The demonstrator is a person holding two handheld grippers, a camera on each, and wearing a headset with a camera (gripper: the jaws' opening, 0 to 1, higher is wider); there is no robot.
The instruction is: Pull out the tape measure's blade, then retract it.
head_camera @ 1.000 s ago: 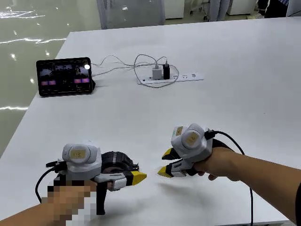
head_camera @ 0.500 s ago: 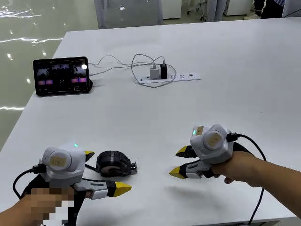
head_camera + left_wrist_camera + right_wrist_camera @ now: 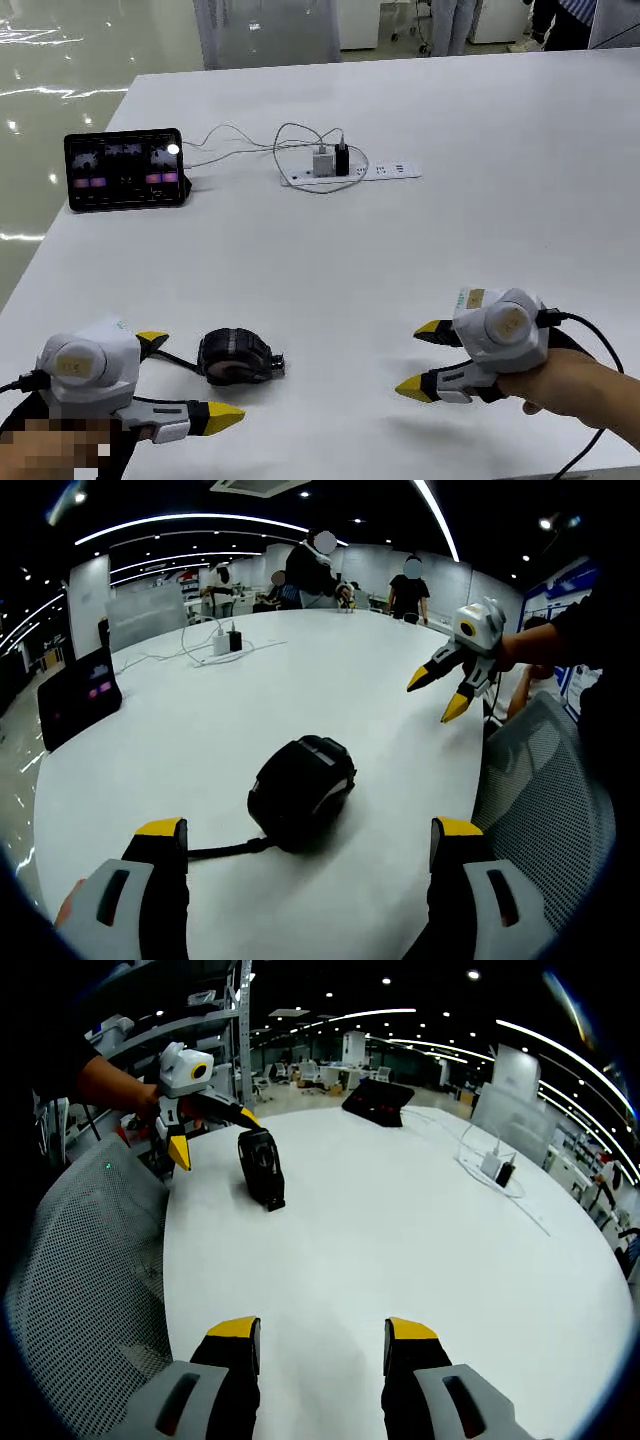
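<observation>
tape measure [image 3: 236, 357] lies just ahead of gaping left gripper [image 3: 188, 377], apparently untouched.

Table: white table [image 3: 450, 200], broad, plain top.
Tablet: dark tablet [image 3: 126, 168] near the table's left edge, propped up with a slight backward tilt, screen lit with small thumbnails.
Power strip: white power strip [image 3: 370, 172] lying flat toward the far middle, well apart from the tablet.
Chargers: white charger [image 3: 322, 162] and black charger [image 3: 342, 158] plugged in side by side at the strip's left end.
Cables: white cables [image 3: 240, 140] in loose loops between tablet and strip.
Floor: glossy floor [image 3: 60, 70] left of the table, reflecting ceiling lights.
Chair: grey mesh chair [image 3: 540, 780] beside the table edge.
Background: people [image 3: 310, 570] standing past the far end.
</observation>
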